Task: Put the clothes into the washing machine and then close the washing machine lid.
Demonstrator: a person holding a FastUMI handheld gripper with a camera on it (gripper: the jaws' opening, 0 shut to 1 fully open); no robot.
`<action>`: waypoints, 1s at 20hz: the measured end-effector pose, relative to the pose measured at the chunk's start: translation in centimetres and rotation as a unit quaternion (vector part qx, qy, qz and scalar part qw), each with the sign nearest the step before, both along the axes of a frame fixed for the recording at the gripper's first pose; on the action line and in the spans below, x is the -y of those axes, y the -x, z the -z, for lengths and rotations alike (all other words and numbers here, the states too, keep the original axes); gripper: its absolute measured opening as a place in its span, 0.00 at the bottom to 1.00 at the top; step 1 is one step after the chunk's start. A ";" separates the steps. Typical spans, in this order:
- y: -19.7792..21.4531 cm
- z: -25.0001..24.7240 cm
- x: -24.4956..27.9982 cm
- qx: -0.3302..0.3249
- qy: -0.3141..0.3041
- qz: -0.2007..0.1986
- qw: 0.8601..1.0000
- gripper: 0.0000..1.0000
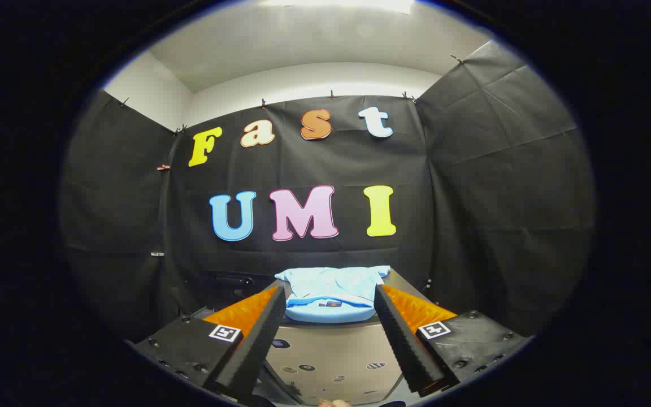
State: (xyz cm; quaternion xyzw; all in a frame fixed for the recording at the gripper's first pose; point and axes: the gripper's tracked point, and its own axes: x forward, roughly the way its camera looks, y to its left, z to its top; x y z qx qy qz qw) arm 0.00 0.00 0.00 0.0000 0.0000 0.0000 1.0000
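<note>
Two dark ribbed fingers (263, 333) of the tongs (331, 297) stand wide apart with nothing between them, aimed at a light blue garment (334, 288) that lies folded beyond their tips on the far part of a pale, brownish tabletop (331, 356). The garment looks like a shirt, its rounded near fold facing the tongs and a small dark tag showing near that fold. The step in hand, as I judge it, is the reach for the clothes, with the grasp not yet begun. To do it well, the tongs should go forward low and level so one finger slides under the rounded fold and the other comes down on top, biting several layers at once, not a single loose flap; a pinch on the top layer alone would likely let the shirt unfold and drag. The bare tabletop between the fingers and the shirt leaves a free lane for the approach. Past the shirt the surface seems to end close to the booth's black cloth wall, so room for overshoot is small. Black cloth stands on both sides too, well apart from the fingers. I cannot make out the washing machine or its lid.
</note>
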 end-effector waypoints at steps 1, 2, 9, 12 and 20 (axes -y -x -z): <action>0.0 0.1 -0.1 -0.002 -0.001 0.001 1.000 0.98; 0.0 0.1 -0.1 -0.003 -0.002 0.000 1.000 0.98; -0.2 -0.4 0.4 0.003 -0.011 0.000 1.000 0.98; -0.2 -0.5 0.3 0.004 -0.008 -0.003 1.000 0.98; -0.2 -1.0 0.6 0.008 -0.005 0.000 1.000 0.98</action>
